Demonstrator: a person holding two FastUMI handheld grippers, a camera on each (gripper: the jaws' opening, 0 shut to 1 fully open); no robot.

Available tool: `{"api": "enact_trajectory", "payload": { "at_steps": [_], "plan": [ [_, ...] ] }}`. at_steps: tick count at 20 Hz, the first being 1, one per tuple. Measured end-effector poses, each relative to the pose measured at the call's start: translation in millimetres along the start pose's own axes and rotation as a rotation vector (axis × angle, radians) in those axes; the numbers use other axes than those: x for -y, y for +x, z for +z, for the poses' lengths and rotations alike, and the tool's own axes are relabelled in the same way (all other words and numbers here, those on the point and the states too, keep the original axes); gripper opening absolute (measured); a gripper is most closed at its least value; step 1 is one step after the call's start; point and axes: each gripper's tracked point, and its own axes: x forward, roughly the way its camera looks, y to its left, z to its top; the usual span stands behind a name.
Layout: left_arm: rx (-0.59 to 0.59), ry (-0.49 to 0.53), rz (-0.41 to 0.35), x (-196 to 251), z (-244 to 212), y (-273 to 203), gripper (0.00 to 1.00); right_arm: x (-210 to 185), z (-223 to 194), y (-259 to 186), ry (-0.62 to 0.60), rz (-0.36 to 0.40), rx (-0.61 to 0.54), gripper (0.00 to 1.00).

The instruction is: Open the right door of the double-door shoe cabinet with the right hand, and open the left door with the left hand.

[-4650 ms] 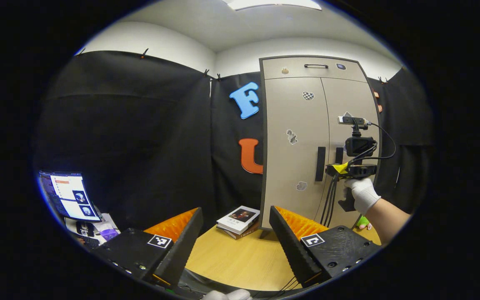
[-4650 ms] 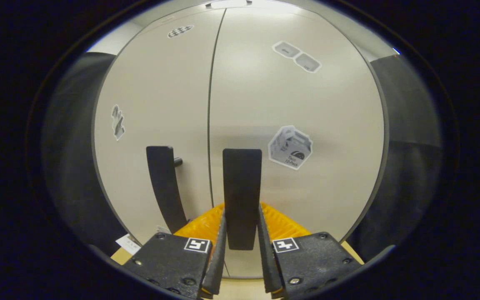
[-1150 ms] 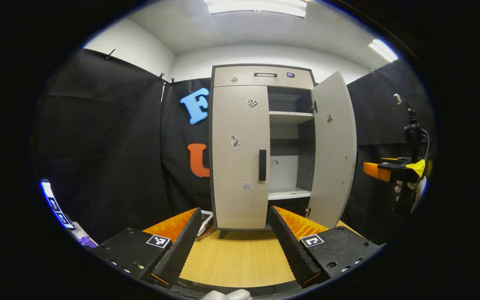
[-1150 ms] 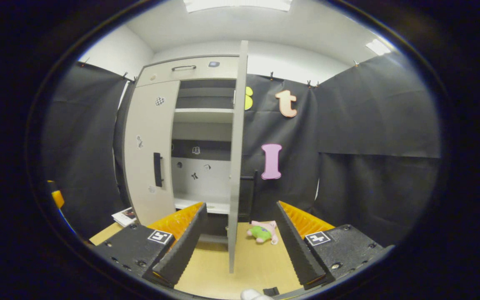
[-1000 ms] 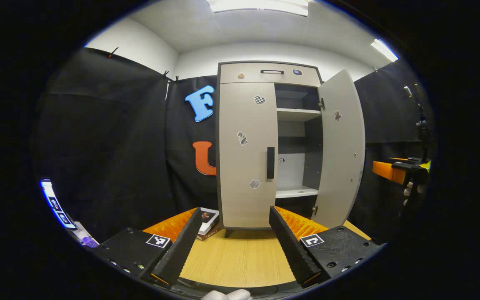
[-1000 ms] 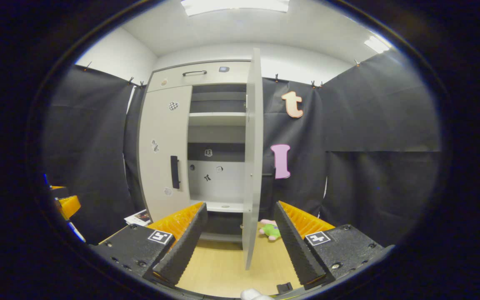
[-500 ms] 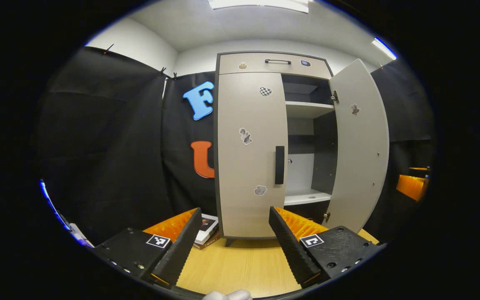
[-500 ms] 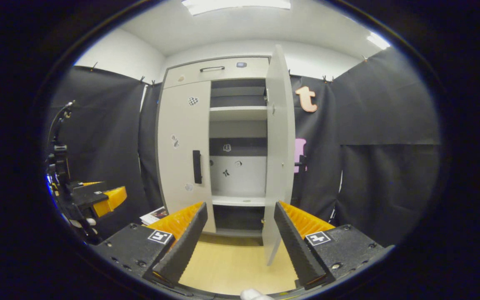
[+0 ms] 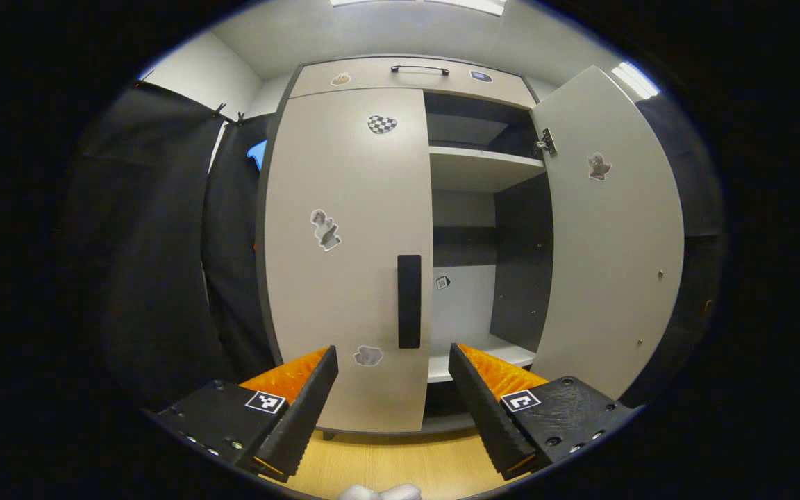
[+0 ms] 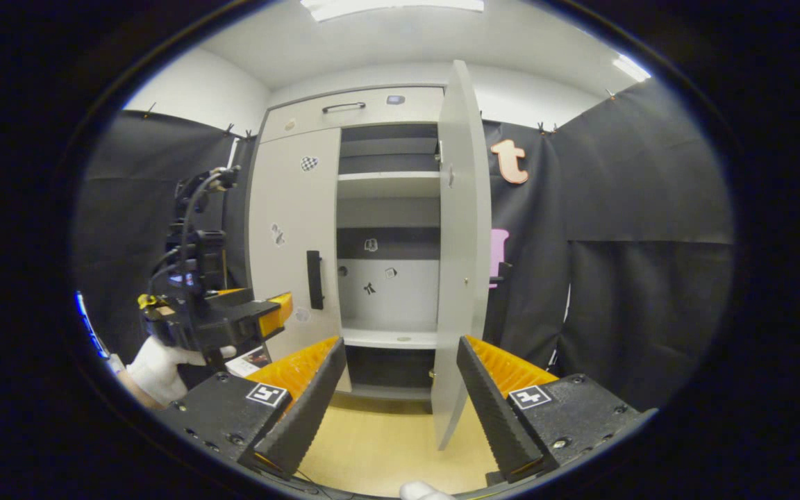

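- Facing the left gripper [image 9: 393,389], spread wide and empty, the left door's [image 9: 344,257] upright handle [image 9: 409,301] is being framed straight ahead, between its fingers.
- Being kept well back, the right gripper [image 10: 396,389] is likewise gaping empty beside the open right door [image 10: 466,243].

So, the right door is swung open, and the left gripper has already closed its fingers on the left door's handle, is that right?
Not quite. The right door is open, but the left gripper is open, short of the left door's handle, as the left gripper view shows.
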Motion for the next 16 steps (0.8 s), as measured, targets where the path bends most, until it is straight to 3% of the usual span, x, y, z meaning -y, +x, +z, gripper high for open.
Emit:
{"api": "enact_trajectory", "payload": {
  "at_steps": [10,15,16],
  "plan": [
    [0.001,-0.004,0.019,10,3,98,0.96,29,5,18,-0.012,-0.053,-0.006,1.0],
    [-0.009,-0.005,0.039,0,2,123,0.97,25,1,30,-0.015,-0.029,-0.026,1.0],
    [-0.006,-0.003,0.042,-1,2,127,0.93,24,1,31,-0.015,-0.023,-0.028,1.0]
  ]
}}
